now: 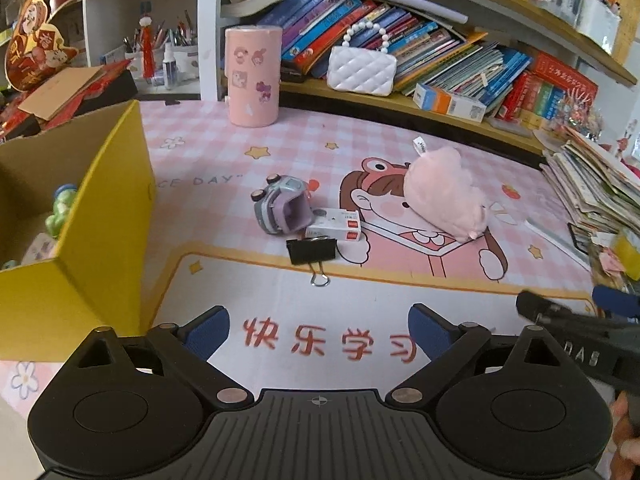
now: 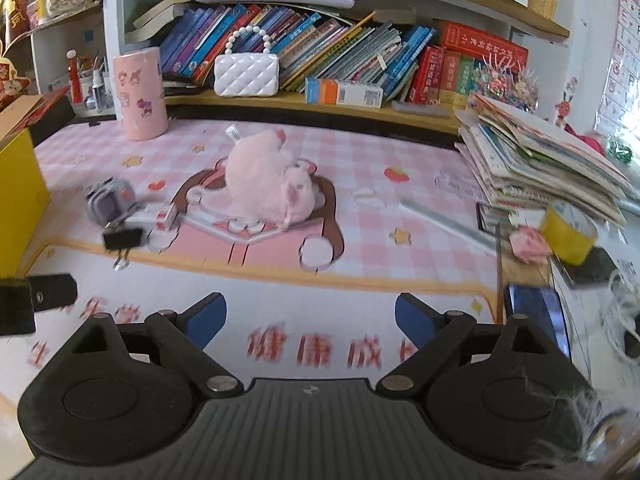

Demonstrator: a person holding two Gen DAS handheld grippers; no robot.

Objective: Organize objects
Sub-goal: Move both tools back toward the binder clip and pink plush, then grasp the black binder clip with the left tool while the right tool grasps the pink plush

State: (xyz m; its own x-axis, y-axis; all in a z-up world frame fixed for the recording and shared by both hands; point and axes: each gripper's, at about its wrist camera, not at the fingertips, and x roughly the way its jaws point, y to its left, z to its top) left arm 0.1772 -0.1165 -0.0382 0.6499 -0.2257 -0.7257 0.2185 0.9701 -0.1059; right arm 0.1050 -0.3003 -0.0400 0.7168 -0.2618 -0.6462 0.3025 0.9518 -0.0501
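Note:
A pink plush toy [image 1: 444,194] [image 2: 266,178] lies mid-mat. Left of it lie a purple-grey toy car [image 1: 280,210] [image 2: 109,200], a small white box [image 1: 334,225] [image 2: 160,216] and a black binder clip [image 1: 311,251] [image 2: 122,239]. A yellow cardboard box [image 1: 80,240] [image 2: 20,184] stands at the left with small toys inside. My left gripper [image 1: 320,330] is open and empty, near the mat's front edge, short of the clip. My right gripper [image 2: 310,318] is open and empty, right of the left one, facing the plush.
A pink cylinder [image 1: 252,76] [image 2: 140,94] stands at the back. A shelf holds books and a white quilted purse [image 1: 362,68] [image 2: 246,74]. A stack of booklets [image 2: 540,160] and a yellow tape roll [image 2: 568,236] sit at the right.

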